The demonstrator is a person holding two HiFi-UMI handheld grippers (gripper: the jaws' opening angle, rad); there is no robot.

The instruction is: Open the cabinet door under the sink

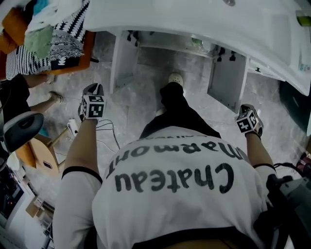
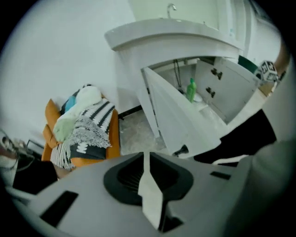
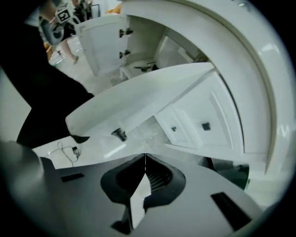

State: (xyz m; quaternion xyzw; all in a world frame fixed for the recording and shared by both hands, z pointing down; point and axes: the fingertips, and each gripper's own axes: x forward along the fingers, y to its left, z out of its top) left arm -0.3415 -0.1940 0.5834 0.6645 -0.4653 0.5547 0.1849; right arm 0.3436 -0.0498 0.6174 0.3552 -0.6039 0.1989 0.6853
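White T-shirt point(image 1: 170, 204) of the person wearing the camera fills the foreground of the head view. Beyond it a black-trousered leg point(image 1: 177, 109) reaches forward, its shoe point(image 1: 175, 78) planted before the open cabinet point(image 1: 167, 53).

On either side of the body, the left gripper point(image 1: 92, 90) and the right gripper point(image 1: 247, 108) are held out, both tilted steeply toward the floor point(image 1: 146, 90). Each pair of jaws is clenched on nothing, the pads meeting along a single seam in both gripper views.

The task's thing stands already open.
- **Left side:** the left door point(image 1: 122, 58) is swung wide ahead of the left jaws. Its dark knob point(image 2: 181, 150) lies just beyond their tips but apart from them.
- **Right side:** the right door point(image 1: 227, 80) is swung wide ahead of the right jaws. Its knob point(image 3: 119, 134) is likewise near and untouched.

Judged from this layout, the opening is done, and the grippers hang clear because neither door needs holding.

Past both doors a green bottle point(image 2: 191, 90) stands inside the cabinet. Above the jaws the counter point(image 1: 194, 22) overhangs, carrying its faucet point(image 2: 171, 8). Left of the left jaws an orange chair point(image 2: 114, 134) heaped with clothing point(image 2: 88, 120) sits near the left door and probably limits further swing. A thin cable point(image 1: 104, 129) trails on the floor between the left jaws and the leg. The leg and the projecting door edges are the main obstacles to any reach into the cabinet.
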